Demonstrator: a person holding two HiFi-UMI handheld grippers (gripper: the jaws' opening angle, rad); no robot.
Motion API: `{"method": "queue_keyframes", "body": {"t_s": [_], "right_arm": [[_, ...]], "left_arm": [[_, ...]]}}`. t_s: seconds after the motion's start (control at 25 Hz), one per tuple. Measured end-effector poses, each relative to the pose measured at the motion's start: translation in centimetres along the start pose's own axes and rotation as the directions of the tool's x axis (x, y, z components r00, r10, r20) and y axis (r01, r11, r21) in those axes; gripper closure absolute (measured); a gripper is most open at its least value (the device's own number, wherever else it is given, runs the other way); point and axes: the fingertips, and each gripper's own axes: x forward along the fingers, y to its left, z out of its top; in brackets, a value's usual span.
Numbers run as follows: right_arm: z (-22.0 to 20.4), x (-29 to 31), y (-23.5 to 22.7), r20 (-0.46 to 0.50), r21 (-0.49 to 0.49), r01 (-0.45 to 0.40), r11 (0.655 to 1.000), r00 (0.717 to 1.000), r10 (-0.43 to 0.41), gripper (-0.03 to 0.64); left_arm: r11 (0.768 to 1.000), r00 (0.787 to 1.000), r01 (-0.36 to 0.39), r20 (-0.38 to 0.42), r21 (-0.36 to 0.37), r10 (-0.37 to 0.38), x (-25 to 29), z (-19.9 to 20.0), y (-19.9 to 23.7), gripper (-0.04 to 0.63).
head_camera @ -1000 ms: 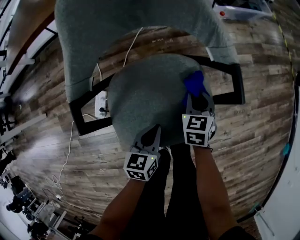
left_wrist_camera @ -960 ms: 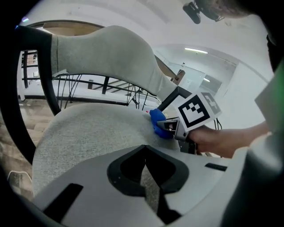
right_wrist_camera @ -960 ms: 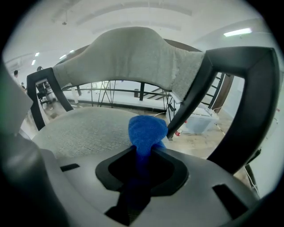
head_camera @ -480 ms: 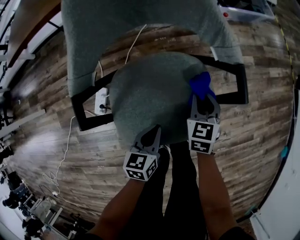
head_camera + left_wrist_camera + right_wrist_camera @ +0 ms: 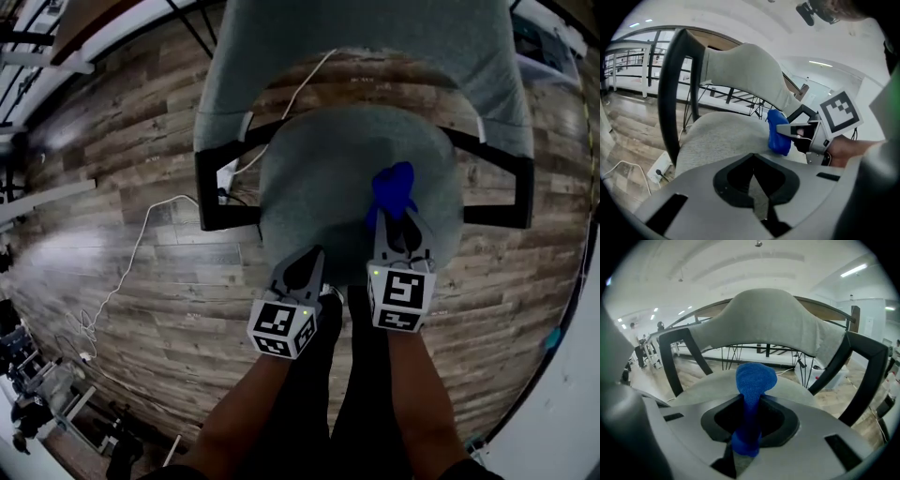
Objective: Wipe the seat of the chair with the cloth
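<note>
The grey upholstered chair seat [image 5: 328, 178] is round, with a grey backrest [image 5: 366, 37] and black arm frames [image 5: 217, 192]. A blue cloth [image 5: 393, 187] is bunched on the seat's right part, and my right gripper [image 5: 397, 214] is shut on it. In the right gripper view the cloth [image 5: 752, 385] sticks up between the jaws over the seat [image 5: 797, 390]. My left gripper [image 5: 300, 267] is shut on nothing at the seat's near edge. The left gripper view shows the seat [image 5: 722, 140], the cloth [image 5: 778, 133] and the right gripper [image 5: 790, 131].
The chair stands on a wooden plank floor [image 5: 122, 262]. A white power strip [image 5: 228, 178] with a white cable [image 5: 141, 244] lies left of the chair, under its arm. The person's legs [image 5: 347, 394] stand close to the seat's near edge.
The chair now sits further right in the head view. The right gripper with the blue cloth has slid from the seat's right rim inward, toward its middle. The left gripper has stayed at the near edge.
</note>
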Motion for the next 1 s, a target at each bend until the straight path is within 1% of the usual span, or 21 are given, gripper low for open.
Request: {"method": "queue_keyframes", "body": {"t_s": [0.24,0.48,0.64,0.72,0.84,0.88,1.0], "right_arm": [[0.0,0.2,7.4,-0.015,-0.047,-0.125,0.991,0.992,0.124,0.523],[-0.8,0.3,15.1,-0.053,-0.086,-0.249,0.965,0.968,0.245,0.523],[-1.3,0.5,18.4,-0.074,-0.073,-0.291,0.954,0.955,0.286,0.523],[-2.0,0.4,20.0,-0.090,-0.079,-0.313,0.946,0.948,0.306,0.523],[-3.1,0.7,21.6,-0.116,-0.082,-0.333,0.939,0.939,0.323,0.523],[-3.5,0.7,22.0,-0.127,-0.075,-0.337,0.939,0.937,0.326,0.523],[-4.7,1.1,23.1,-0.156,-0.058,-0.334,0.941,0.934,0.322,0.523]], "left_arm": [[0.995,0.996,-0.079,0.040,-0.063,0.082,-3.0,-0.8,4.2,0.588],[0.985,0.988,-0.141,0.052,-0.095,0.147,-6.2,-1.8,8.0,0.588],[0.970,0.971,-0.228,0.052,-0.084,0.233,-8.9,-2.8,11.2,0.588],[0.962,0.963,-0.260,0.048,-0.085,0.265,-10.0,-3.4,12.5,0.588],[0.960,0.962,-0.262,0.055,-0.096,0.268,-10.6,-3.7,13.4,0.588],[0.960,0.962,-0.257,0.061,-0.113,0.265,-10.6,-3.8,13.5,0.588],[0.949,0.962,-0.237,0.084,-0.208,0.259,-10.8,-4.0,14.0,0.588]]}}
